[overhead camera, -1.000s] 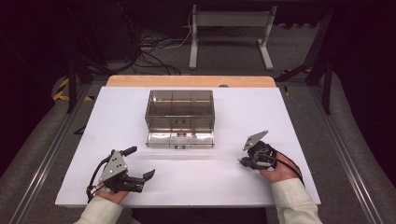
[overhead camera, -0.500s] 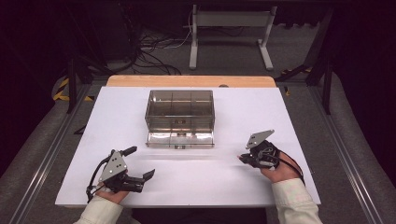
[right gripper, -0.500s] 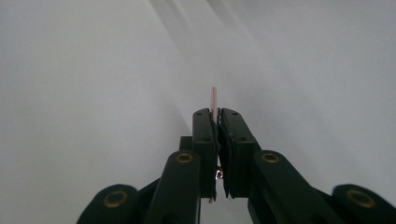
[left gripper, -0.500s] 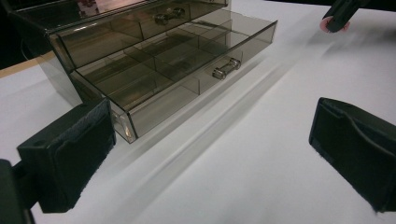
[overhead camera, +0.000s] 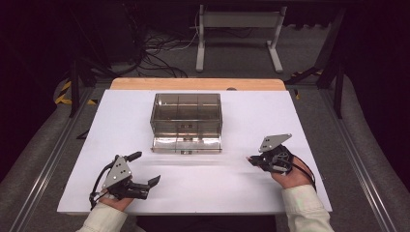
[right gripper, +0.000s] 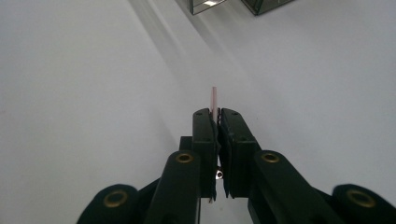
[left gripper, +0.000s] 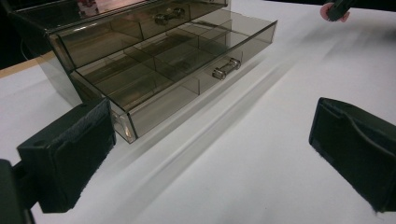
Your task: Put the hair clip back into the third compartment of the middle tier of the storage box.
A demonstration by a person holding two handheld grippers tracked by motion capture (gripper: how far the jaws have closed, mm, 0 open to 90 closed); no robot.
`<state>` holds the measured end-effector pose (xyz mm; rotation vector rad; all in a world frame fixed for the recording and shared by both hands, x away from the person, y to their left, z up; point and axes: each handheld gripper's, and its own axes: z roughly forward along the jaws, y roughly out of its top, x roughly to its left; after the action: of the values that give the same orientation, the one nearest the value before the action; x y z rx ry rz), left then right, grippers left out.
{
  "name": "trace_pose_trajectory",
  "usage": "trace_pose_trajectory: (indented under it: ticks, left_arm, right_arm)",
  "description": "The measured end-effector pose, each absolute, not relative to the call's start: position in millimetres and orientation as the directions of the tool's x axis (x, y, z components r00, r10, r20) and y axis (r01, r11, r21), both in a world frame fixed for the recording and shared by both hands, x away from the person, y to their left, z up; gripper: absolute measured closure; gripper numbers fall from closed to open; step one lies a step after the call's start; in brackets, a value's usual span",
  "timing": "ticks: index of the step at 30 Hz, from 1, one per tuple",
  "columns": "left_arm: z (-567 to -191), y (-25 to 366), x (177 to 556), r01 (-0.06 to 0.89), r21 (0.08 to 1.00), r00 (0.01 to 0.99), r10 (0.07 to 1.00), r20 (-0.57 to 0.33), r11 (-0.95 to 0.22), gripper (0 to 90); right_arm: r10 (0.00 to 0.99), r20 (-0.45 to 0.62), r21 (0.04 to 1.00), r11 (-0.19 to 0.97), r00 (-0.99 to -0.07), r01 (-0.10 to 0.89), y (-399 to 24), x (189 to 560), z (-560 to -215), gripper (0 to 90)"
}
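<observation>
A smoky clear drawer box (overhead camera: pixel 186 113) stands mid-table, its lower drawer (overhead camera: pixel 186 144) pulled out toward me. In the left gripper view that drawer (left gripper: pixel 177 70) shows bare compartments and a metal handle (left gripper: pixel 227 68). My left gripper (overhead camera: pixel 146 167) rests at the near left, open, its jaws wide apart (left gripper: pixel 210 154) with nothing between them. To the right of the box, my right gripper (overhead camera: pixel 251 159) is shut (right gripper: pixel 217 114) on a thin pink piece (right gripper: pixel 214 95), whose tip sticks out past the jaws. The same pink piece (left gripper: pixel 334 11) appears far off in the left gripper view.
The white tabletop (overhead camera: pixel 232 183) has free room in front of the drawer and between the two hands. A wooden strip (overhead camera: pixel 198 83) runs along the far edge. Beyond it are cables and a metal stand (overhead camera: pixel 237 29) on the floor.
My right gripper has drifted slightly to the right with the pink piece still in it. The left gripper and the drawer box have not moved.
</observation>
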<state>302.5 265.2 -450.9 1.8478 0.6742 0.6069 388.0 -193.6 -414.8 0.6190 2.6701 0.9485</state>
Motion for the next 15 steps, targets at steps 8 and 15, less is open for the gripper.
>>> trace_pose_trajectory:
  ticks: [8,15]
  left_arm:
    - [-450.9,265.2,302.4,0.170,0.935,0.715,0.692,0.101,-0.312,1.5]
    - [-450.9,265.1,302.4,0.170,0.935,0.715,0.692,0.101,-0.312,1.5]
  right_arm:
    - [0.477,-0.095,0.671,0.679,-0.874,0.297,-194.9,386.8,-413.2,85.1]
    - [0.484,-0.107,0.697,0.660,-0.869,0.282,-195.4,385.3,-411.0,85.0]
